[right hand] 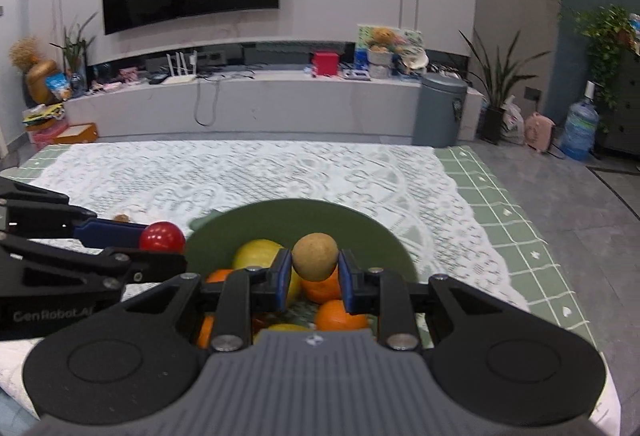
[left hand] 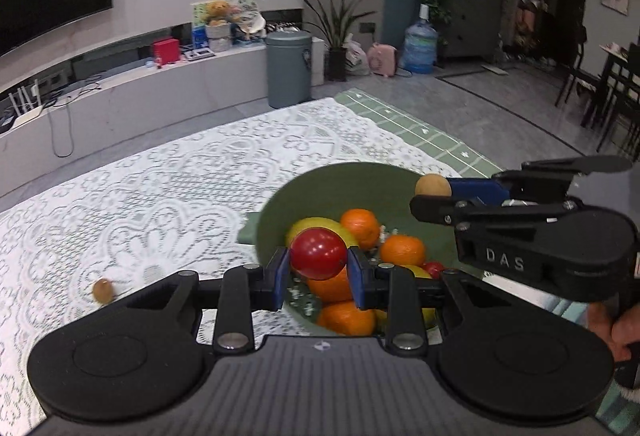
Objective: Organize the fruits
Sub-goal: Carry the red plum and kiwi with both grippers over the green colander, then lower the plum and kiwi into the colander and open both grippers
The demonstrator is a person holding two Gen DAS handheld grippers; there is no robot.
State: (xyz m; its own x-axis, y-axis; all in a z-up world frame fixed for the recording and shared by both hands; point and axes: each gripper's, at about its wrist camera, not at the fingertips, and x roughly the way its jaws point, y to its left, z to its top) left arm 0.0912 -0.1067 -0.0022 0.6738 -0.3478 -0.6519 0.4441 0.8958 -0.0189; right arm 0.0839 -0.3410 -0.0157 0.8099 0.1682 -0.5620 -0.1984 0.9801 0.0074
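Fruit gathering over the green bowl, both tongs loaded. Left tongs pinching a red fruit between blue pads, hanging just above the pile so a release would drop it among the rest. Right tongs pinching a tan round fruit the same way, poised over the bowl's middle, likely for the same reason. Sitting in the bowl already: oranges, a yellow fruit and one more small red piece, crowding the near side and leaving the far wall bare.

Bowl resting on the lace cloth near the right edge of the table, green checked mat showing past the cloth. Lying alone near the left edge, well apart from the bowl: a small brownish fruit, blurred, possibly another of the tan kind, not yet collected.

Crowding as the main hazard: two tongs close together over one bowl, each in the other's way if lowering at once. Piled fruit likely rolling under a dropped piece.
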